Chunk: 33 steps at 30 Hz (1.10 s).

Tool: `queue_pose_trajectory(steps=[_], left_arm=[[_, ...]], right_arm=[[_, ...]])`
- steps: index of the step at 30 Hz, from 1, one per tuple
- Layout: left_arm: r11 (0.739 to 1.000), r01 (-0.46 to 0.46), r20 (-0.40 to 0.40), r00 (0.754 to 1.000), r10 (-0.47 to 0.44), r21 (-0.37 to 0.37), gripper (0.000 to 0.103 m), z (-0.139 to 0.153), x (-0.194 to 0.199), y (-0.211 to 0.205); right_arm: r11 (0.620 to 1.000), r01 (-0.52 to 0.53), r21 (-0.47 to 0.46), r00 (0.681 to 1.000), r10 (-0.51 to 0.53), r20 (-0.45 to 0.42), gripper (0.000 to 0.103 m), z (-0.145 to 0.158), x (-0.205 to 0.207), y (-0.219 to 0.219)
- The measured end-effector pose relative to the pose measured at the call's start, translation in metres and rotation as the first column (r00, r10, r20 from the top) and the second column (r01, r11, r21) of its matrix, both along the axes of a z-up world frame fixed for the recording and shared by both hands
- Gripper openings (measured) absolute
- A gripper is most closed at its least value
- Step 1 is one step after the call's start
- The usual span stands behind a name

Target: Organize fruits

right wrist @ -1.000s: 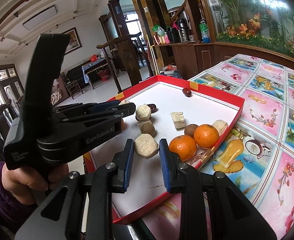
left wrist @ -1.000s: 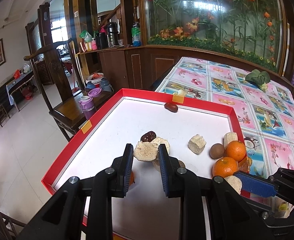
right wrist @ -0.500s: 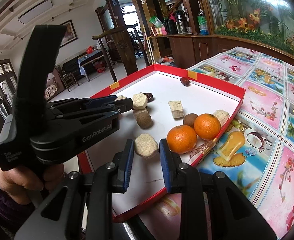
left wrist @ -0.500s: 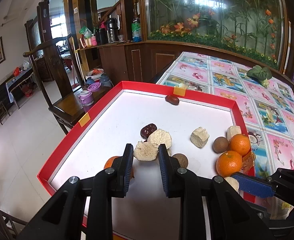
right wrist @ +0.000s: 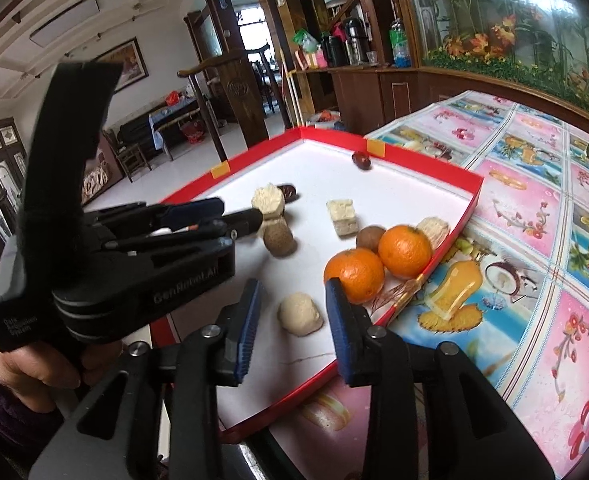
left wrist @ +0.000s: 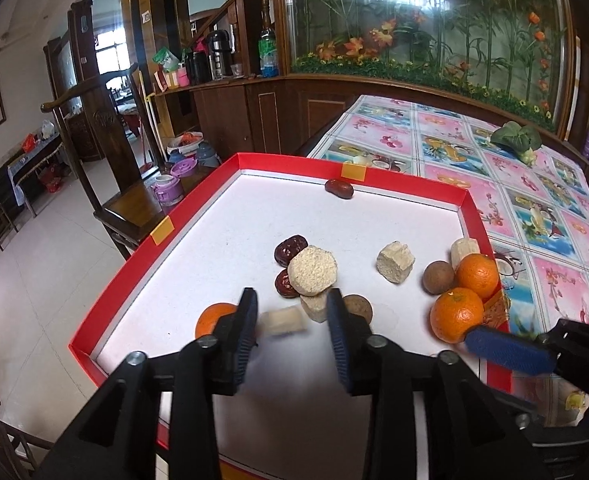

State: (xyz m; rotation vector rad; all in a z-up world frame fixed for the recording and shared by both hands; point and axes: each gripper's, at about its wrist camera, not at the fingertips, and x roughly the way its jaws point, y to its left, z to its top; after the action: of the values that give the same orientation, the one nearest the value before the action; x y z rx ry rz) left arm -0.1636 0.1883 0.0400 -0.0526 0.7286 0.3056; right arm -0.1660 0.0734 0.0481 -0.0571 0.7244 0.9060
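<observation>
Red tray (left wrist: 394,178): both hand-held grippers' jaws now apart, cakes released.

Left gripper (left wrist: 290,320) opened, beige piece (left wrist: 284,321) released, blurred between jaws; right gripper (right wrist: 292,312) opened around its beige piece (right wrist: 300,314).

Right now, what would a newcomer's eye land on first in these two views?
Probably the red-rimmed tray with its white floor, and the two bright oranges crowded against its right wall. Then each open gripper: the left gripper frames a blurred pale piece, and the right gripper frames a beige lump.
</observation>
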Motion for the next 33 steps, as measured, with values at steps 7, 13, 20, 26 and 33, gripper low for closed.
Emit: queue_pose_trajectory(steps=[7, 13, 20, 26, 33], left_arm=[[1.0, 0.015, 0.047, 0.999, -0.014, -0.011, 0.065, 0.01, -0.008, -0.001], [1.0, 0.019, 0.126, 0.992, -0.019, 0.004, 0.081, 0.03, -0.025, -0.008], [0.998, -0.039, 0.231, 0.973, 0.028, 0.043, 0.103, 0.061, -0.056, -0.016], [0.989, -0.106, 0.308, 0.949, 0.071, 0.099, 0.103, 0.086, -0.084, -0.026], [0.996, 0.009, 0.347, 0.937, -0.039, 0.088, 0.103, 0.107, -0.124, -0.035]], right_arm=[[0.996, 0.062, 0.07, 0.998, -0.063, 0.014, 0.045, 0.009, 0.005, -0.015], [0.978, 0.157, 0.137, 0.987, -0.16, 0.012, 0.055, 0.014, 0.012, -0.033], [0.963, 0.237, 0.131, 0.969, -0.244, 0.036, 0.067, 0.013, 0.001, -0.046], [0.947, 0.27, 0.173, 0.954, -0.287, 0.084, 0.068, 0.041, -0.028, -0.067], [0.922, 0.275, 0.272, 0.916, -0.337, 0.217, 0.078, 0.097, -0.088, -0.09]])
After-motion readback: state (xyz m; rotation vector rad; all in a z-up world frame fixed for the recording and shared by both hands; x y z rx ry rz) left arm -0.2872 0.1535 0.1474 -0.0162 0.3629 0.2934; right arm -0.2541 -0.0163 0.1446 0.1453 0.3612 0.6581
